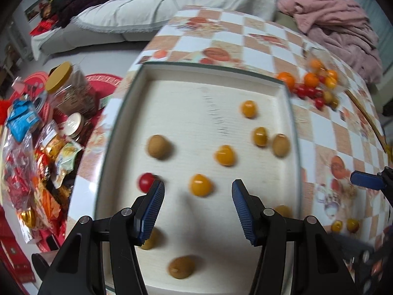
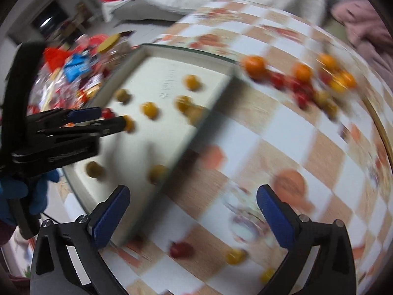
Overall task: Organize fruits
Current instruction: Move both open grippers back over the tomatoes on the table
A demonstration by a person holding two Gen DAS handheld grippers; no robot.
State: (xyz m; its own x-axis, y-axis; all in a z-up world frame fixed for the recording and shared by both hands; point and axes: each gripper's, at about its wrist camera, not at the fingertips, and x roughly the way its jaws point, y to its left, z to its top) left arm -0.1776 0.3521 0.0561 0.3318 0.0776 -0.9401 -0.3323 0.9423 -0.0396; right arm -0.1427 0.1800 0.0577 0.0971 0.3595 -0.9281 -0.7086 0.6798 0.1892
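A pale tray (image 1: pixel 292 127) with a dark rim lies on the checked table and holds several small yellow, brown and red fruits. My left gripper (image 1: pixel 198 198) is open and empty above the tray, with a yellow fruit (image 1: pixel 200 184) between its fingers and a red one (image 1: pixel 145 182) by the left finger. A pile of orange, red and yellow fruits (image 1: pixel 312 86) lies on the table past the tray's far right corner. My right gripper (image 2: pixel 192 211) is open and empty over the table (image 2: pixel 282 127) beside the tray (image 2: pixel 196 132). A red fruit (image 2: pixel 180 249) and a yellow fruit (image 2: pixel 235 256) lie loose near it.
Jars and snack packets (image 1: pixel 44 135) crowd a red surface left of the table. A white sofa (image 1: pixel 147 7) and a pink blanket (image 1: pixel 339 24) lie beyond the table's far edge. The left gripper also shows in the right wrist view (image 2: pixel 110 119).
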